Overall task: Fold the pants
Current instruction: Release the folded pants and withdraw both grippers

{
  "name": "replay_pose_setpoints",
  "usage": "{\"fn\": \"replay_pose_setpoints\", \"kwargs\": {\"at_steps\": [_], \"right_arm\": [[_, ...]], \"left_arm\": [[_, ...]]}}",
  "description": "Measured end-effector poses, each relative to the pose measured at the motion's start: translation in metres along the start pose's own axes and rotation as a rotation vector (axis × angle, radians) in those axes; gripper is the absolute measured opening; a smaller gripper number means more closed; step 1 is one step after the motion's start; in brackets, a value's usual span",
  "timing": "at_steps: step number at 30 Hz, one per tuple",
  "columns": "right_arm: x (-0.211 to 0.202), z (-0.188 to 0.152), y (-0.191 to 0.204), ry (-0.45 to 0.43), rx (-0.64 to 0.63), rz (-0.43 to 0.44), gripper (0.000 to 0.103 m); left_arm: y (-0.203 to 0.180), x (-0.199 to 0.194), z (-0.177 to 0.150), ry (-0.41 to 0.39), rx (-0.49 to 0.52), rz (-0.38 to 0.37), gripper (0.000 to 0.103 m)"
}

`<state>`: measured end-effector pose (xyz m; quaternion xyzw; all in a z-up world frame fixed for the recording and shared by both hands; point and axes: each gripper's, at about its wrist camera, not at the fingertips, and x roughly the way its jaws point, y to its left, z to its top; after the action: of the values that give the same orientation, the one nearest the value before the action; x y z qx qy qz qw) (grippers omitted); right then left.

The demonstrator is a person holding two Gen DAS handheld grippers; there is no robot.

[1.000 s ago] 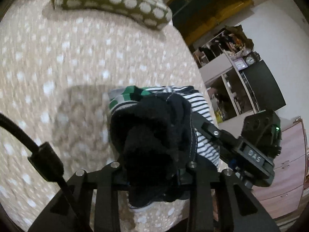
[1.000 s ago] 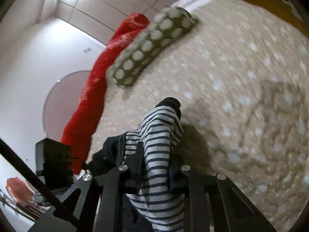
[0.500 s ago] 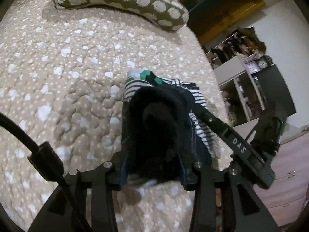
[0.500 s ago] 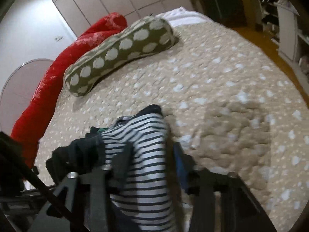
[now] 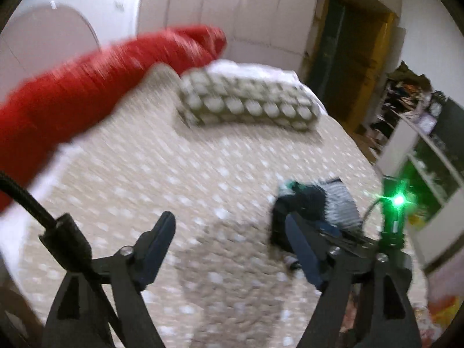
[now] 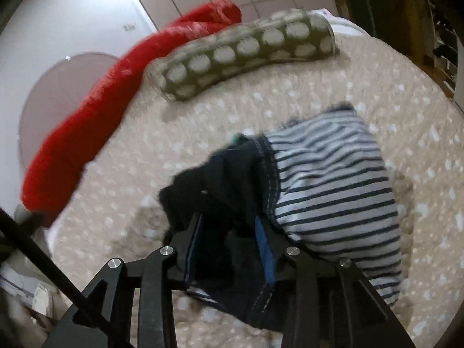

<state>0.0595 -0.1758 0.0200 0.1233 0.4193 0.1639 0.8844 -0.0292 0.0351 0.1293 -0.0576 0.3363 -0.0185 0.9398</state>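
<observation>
The pants [image 6: 232, 174] lie as a folded bundle on the bed, dark navy cloth beside a navy-and-white striped part [image 6: 333, 179]. My right gripper [image 6: 229, 232] has the dark cloth between its blue-padded fingers [image 6: 265, 249], and its jaws are closing on it. In the left wrist view the bundle [image 5: 313, 203] lies low at the right, just beyond my right finger. My left gripper [image 5: 229, 232] hangs above the bedspread with its jaws opening wide and nothing between them. The right gripper's body with a green light [image 5: 398, 201] shows behind the bundle.
The bed has a beige bedspread with white dots [image 5: 174, 174]. An olive pillow with white dots [image 5: 249, 104] and a red quilt roll [image 5: 87, 87] lie at the far side. Shelves [image 5: 420, 150] and a doorway [image 5: 348, 58] stand at the right.
My left gripper let go of the dark cloth, opened wide, rose and swung away to the left. My right gripper shifted from the striped part to the dark cloth.
</observation>
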Motion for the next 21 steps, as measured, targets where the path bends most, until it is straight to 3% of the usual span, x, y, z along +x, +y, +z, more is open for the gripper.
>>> {"fn": "replay_pose_setpoints", "kwargs": {"at_steps": [4, 6, 8, 13, 17, 21], "right_arm": [[-0.043, 0.001, 0.003, -0.105, 0.046, 0.008, 0.039], [-0.073, -0.006, 0.003, -0.174, 0.049, -0.029, 0.050], [-0.092, -0.017, 0.006, -0.220, 0.048, -0.069, 0.062], [-0.124, -0.057, 0.004, -0.255, 0.085, -0.120, 0.067], [-0.136, -0.081, 0.002, -0.235, 0.080, -0.177, 0.069], [-0.149, -0.098, 0.004, -0.241, 0.083, -0.222, 0.074]], "left_arm": [[-0.008, -0.036, 0.003, -0.140, 0.058, 0.136, 0.091], [-0.014, -0.051, 0.000, -0.175, 0.067, 0.174, 0.096], [-0.017, -0.054, -0.003, -0.180, 0.071, 0.134, 0.099], [-0.031, -0.051, -0.023, -0.079, 0.057, 0.004, 0.099], [-0.042, -0.050, -0.039, -0.032, 0.067, -0.004, 0.099], [-0.049, -0.066, -0.049, -0.052, 0.072, -0.001, 0.099]]}}
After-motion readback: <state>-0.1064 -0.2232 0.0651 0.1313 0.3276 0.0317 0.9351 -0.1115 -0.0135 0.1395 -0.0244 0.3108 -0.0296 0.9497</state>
